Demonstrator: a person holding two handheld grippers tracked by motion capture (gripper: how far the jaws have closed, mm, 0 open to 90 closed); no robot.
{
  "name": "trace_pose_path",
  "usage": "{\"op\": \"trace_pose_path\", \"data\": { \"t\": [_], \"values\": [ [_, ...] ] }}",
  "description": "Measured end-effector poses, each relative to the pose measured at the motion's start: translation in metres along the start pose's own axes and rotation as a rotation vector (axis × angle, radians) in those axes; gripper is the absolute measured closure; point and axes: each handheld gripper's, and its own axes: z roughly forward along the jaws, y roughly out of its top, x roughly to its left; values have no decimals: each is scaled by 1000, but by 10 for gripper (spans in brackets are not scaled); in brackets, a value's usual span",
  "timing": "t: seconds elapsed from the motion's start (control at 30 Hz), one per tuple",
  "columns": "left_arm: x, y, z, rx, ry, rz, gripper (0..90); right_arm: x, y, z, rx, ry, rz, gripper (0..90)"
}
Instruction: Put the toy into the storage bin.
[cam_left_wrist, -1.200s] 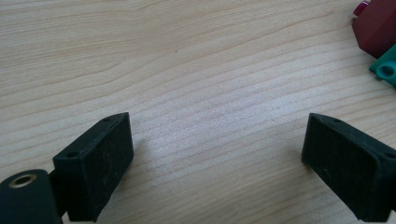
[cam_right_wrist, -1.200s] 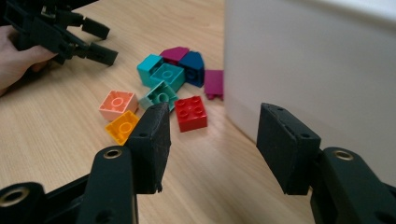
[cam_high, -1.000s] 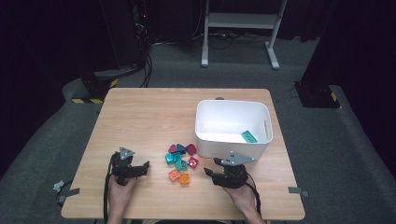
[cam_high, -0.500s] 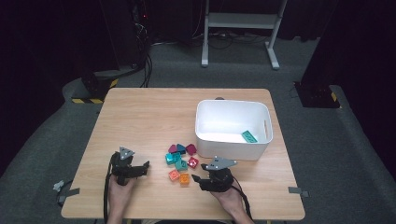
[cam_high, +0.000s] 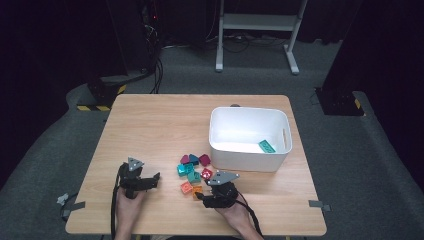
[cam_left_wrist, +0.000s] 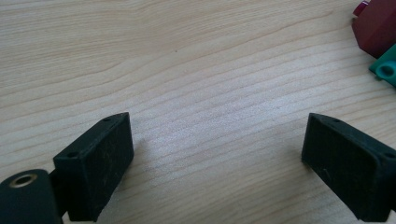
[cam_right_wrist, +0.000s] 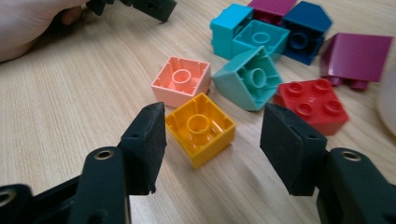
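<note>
A cluster of toy bricks (cam_high: 195, 172) lies mid-table. In the right gripper view a yellow brick (cam_right_wrist: 200, 127) sits upside down on the wood between the jaws of my right gripper (cam_right_wrist: 215, 144). The jaws are open and have just been opening further; neither pad touches the brick. Behind it lie a pink brick (cam_right_wrist: 181, 80), a teal sloped brick (cam_right_wrist: 250, 79) and a red brick (cam_right_wrist: 312, 105). In the high view my right gripper (cam_high: 201, 194) points left at the cluster. My left gripper (cam_high: 154, 180) rests open on bare wood, nothing between its jaws (cam_left_wrist: 217, 158).
A white bin (cam_high: 248, 117) stands at the right of the table with a green brick (cam_high: 266, 146) inside. Magenta (cam_right_wrist: 357, 53), blue (cam_right_wrist: 306, 28) and cyan (cam_right_wrist: 233, 25) bricks lie farther back. The table's front edge is close behind both hands.
My right gripper has moved left and down from in front of the bin to the near edge of the brick cluster. The left gripper has stayed put.
</note>
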Motion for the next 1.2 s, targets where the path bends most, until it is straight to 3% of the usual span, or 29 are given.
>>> {"op": "trace_pose_path", "data": {
  "t": [0.63,0.87,1.2],
  "values": [
    [0,0,0,0,0,0,90,7,2,26,62,-16,-24,395],
    [0,0,0,0,0,0,90,10,2,25,57,-42,-49,467],
    [0,0,0,0,0,0,91,10,0,20,51,-59,-60,480]
  ]
}}
